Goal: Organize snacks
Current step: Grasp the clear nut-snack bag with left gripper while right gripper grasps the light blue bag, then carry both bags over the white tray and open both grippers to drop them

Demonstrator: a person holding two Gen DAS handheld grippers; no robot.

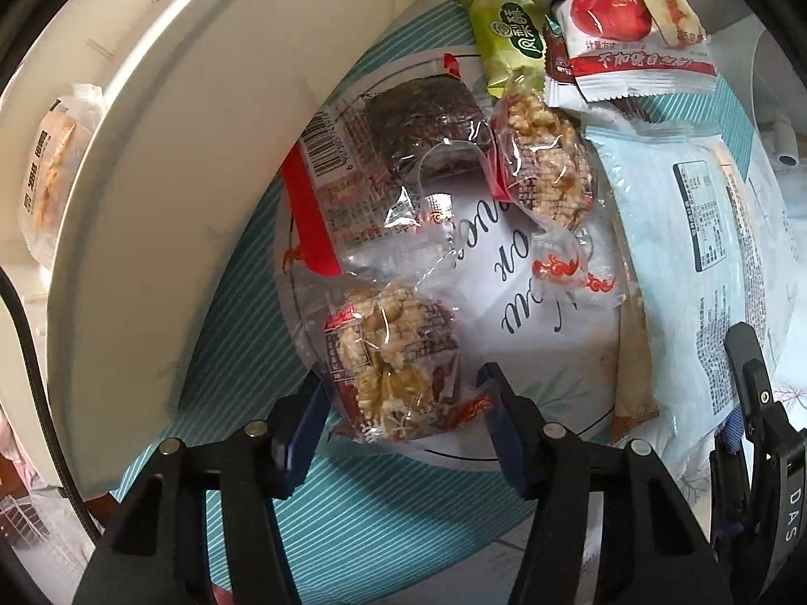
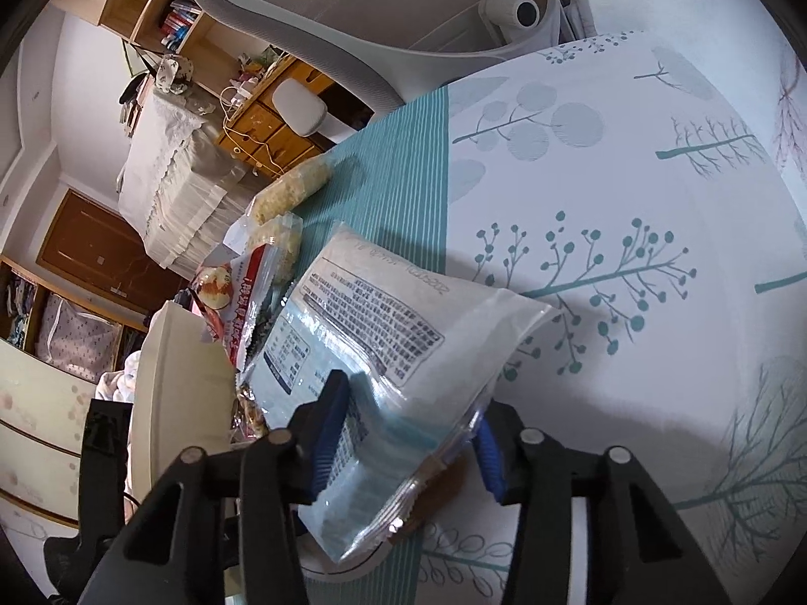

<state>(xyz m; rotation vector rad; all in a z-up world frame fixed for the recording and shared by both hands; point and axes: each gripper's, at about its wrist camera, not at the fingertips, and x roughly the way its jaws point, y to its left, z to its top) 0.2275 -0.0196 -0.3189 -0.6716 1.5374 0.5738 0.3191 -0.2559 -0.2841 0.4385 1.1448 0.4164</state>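
1. Left wrist view: teal striped tablecloth under a white round plate with script lettering; a large white bin wall curves along the left.
2. Left gripper: blue-padded fingers parted moderately, straddling a clear-wrapped walnut-rice snack that lies on the plate's near edge. The pads sit at the wrapper's sides; actual pinch cannot be confirmed, and the gap reads as spread.
3. Further up the plate: a dark cake in a clear wrapper, a second walnut-rice snack just beside it, then a green packet and a red-and-white apple-print packet overlapping at the top.
4. Pale blue bag lies along the plate's right side; the right gripper's black finger shows at its lower end.
5. Another wrapped snack sits behind the bin wall, far left.
6. Right wrist view: tree-print white cloth meets the teal stripe; grey chair and wooden shelving behind.
7. Right gripper: fingers clamped on the near end of the pale blue bag, both blue pads against the plastic, which is creased between them. The bag's far end rests on the cloth.
8. Beyond it: the apple-print packet and two yellow puffed snacks on the stripe.
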